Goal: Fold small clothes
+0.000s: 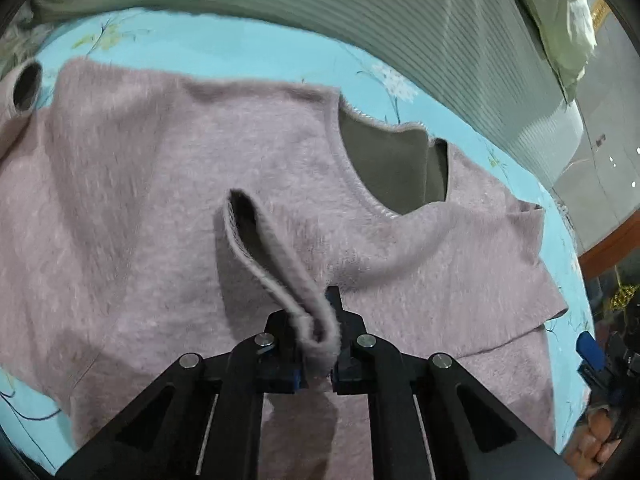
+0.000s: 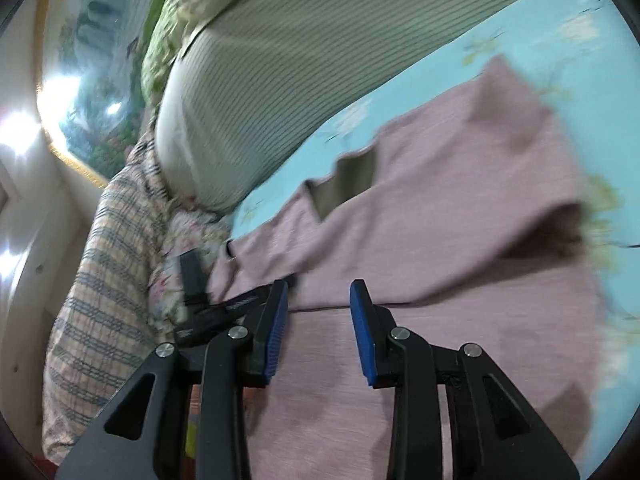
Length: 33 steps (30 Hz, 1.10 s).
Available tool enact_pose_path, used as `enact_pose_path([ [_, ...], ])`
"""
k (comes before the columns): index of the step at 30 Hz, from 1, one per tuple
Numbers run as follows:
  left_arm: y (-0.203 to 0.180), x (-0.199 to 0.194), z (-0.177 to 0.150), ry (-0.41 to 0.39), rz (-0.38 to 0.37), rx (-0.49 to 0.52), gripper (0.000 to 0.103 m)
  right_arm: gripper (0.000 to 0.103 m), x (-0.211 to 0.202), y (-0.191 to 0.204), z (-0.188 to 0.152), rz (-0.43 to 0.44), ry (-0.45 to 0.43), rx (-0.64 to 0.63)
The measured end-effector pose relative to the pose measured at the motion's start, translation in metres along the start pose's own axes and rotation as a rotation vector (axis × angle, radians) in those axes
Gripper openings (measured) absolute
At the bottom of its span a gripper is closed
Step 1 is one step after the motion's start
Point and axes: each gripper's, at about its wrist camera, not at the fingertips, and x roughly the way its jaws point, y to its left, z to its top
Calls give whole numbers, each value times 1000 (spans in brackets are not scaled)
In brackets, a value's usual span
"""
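The left gripper (image 1: 322,346) is pinched tight on a sleeve cuff (image 1: 316,334) of the fuzzy mauve sweater (image 1: 140,208), the cuff bunched between its jaws and the sleeve looping up from the body of the garment; held so, I'd judge it is meant to be carried across the chest as the sleeve fold. The right gripper (image 2: 319,328) hangs just over the sweater's lower part with its blue pads (image 2: 276,326) apart and nothing between them, probably free to smooth or take an edge. The sweater (image 2: 460,208) lies spread front-up on the turquoise flowered sheet (image 1: 240,48), neckline (image 1: 384,168) open toward the far side, its other sleeve off at the left edge of the left view. Beyond it a ribbed grey-green cushion (image 2: 280,80) runs along the sheet's far edge, close enough to crowd a wide swing. A checked blanket (image 2: 104,264) is heaped at the end, with a landscape painting (image 2: 96,60) on the wall behind.
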Motion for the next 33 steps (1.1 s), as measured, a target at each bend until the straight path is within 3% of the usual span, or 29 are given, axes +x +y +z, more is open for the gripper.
enact_pose_path([
  [3,-1,-30,1,-121,92,22,3,34,-26,-21,17,-109,-76,-4],
  [6,22,-41,4,-167,213,11,3,34,-31,-41,38,-199,-104,-8],
  [11,41,-56,4,-236,185,-47,3,40,4,-69,72,-306,-43,-13],
  [17,49,-68,-5,-311,258,-88,3,46,54,-83,89,-323,62,-35],
  [21,55,-71,-11,-314,240,-105,3,57,71,-90,91,-335,82,-40],
  [23,54,-69,-14,-302,243,-102,3,57,79,-94,91,-329,96,-38],
  [24,54,-69,-15,-299,243,-99,3,52,80,-95,92,-325,99,-47],
  [25,53,-66,-16,-291,245,-97,3,9,82,-95,93,-318,113,-54],
  [30,45,-63,-15,-282,209,-95,3,7,52,-93,104,-355,35,-64],
  [33,36,-55,-16,-267,210,-59,3,7,60,-104,101,-398,79,-55],
])
